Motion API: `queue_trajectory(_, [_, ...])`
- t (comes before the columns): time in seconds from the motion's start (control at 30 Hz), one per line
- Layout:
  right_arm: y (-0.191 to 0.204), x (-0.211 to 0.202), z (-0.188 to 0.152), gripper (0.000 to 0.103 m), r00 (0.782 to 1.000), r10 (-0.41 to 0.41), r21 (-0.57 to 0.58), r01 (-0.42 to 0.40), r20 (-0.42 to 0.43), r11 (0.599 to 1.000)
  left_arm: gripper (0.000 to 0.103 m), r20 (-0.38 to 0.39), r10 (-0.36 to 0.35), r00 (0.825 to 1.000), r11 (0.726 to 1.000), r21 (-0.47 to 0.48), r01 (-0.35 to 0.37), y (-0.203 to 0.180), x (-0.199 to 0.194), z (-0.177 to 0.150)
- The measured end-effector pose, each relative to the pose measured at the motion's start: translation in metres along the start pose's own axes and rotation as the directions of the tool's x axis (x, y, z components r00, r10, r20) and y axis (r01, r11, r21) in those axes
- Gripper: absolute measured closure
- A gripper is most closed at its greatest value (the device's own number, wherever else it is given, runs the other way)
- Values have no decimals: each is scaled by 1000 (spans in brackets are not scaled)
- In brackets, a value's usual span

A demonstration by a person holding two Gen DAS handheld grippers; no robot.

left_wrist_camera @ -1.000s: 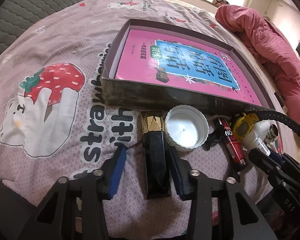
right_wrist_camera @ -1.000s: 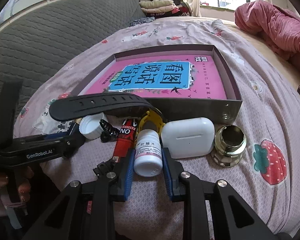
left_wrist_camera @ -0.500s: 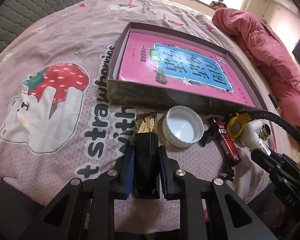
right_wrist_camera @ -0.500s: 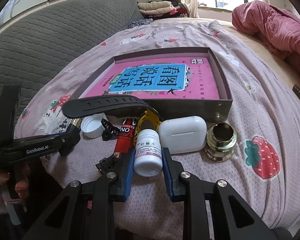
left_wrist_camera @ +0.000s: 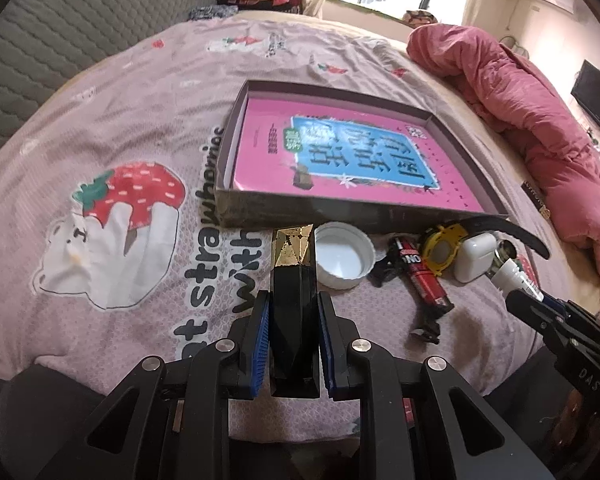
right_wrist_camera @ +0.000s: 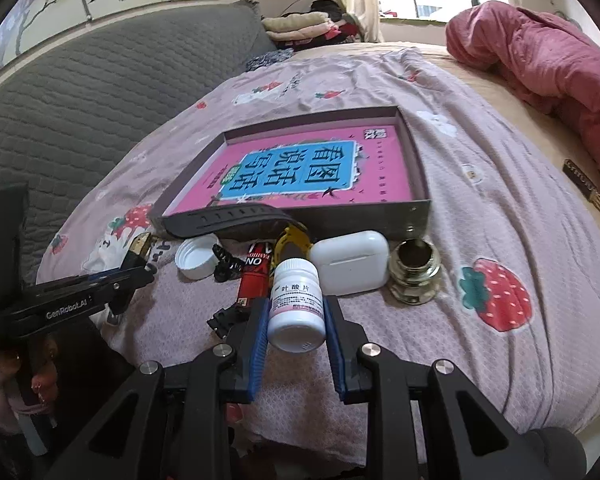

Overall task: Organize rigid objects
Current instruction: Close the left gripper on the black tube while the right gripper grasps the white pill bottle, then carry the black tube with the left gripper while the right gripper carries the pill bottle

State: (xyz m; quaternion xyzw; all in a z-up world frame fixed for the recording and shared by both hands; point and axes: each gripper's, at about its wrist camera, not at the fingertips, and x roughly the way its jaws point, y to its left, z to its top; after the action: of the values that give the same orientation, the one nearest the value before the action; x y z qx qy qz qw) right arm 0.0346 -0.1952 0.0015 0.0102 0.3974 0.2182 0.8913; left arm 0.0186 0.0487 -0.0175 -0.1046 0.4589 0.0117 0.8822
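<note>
My left gripper (left_wrist_camera: 293, 328) is shut on a black faceted bottle with a gold cap (left_wrist_camera: 293, 312) and holds it just above the bedsheet. My right gripper (right_wrist_camera: 296, 320) is shut on a white pill bottle (right_wrist_camera: 296, 308), also raised. A shallow dark box (left_wrist_camera: 300, 210) holding a pink book (left_wrist_camera: 340, 160) lies ahead on the bed; it also shows in the right wrist view (right_wrist_camera: 418, 184). In front of it lie a white cap (left_wrist_camera: 342, 256), a red tube (left_wrist_camera: 422, 276), a yellow watch with a black strap (left_wrist_camera: 444, 248), a white earbud case (right_wrist_camera: 350, 268) and a brass fitting (right_wrist_camera: 414, 276).
A pink quilt (left_wrist_camera: 540, 120) is heaped at the right of the bed. A grey padded headboard (right_wrist_camera: 80, 92) runs along the left. Folded clothes (right_wrist_camera: 300, 26) lie at the far end. The bed edge is close below both grippers.
My left gripper has closed on the black bottle and lifted it. My right gripper, holding the pill bottle throughout, has risen and drawn back from the row of objects.
</note>
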Motion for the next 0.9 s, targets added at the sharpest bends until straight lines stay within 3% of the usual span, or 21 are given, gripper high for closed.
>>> queue_trajectory(0.33, [-4,-22,11,76,990,-43,12,42,131,999,81,45,4,999,1000,12,-5,-6,-16,5])
queue_trajectory(0.9, [-13,-22,25,76,974,-74,5,74,216,997,81,59,28,998,999,43,-31,-16,-11,13])
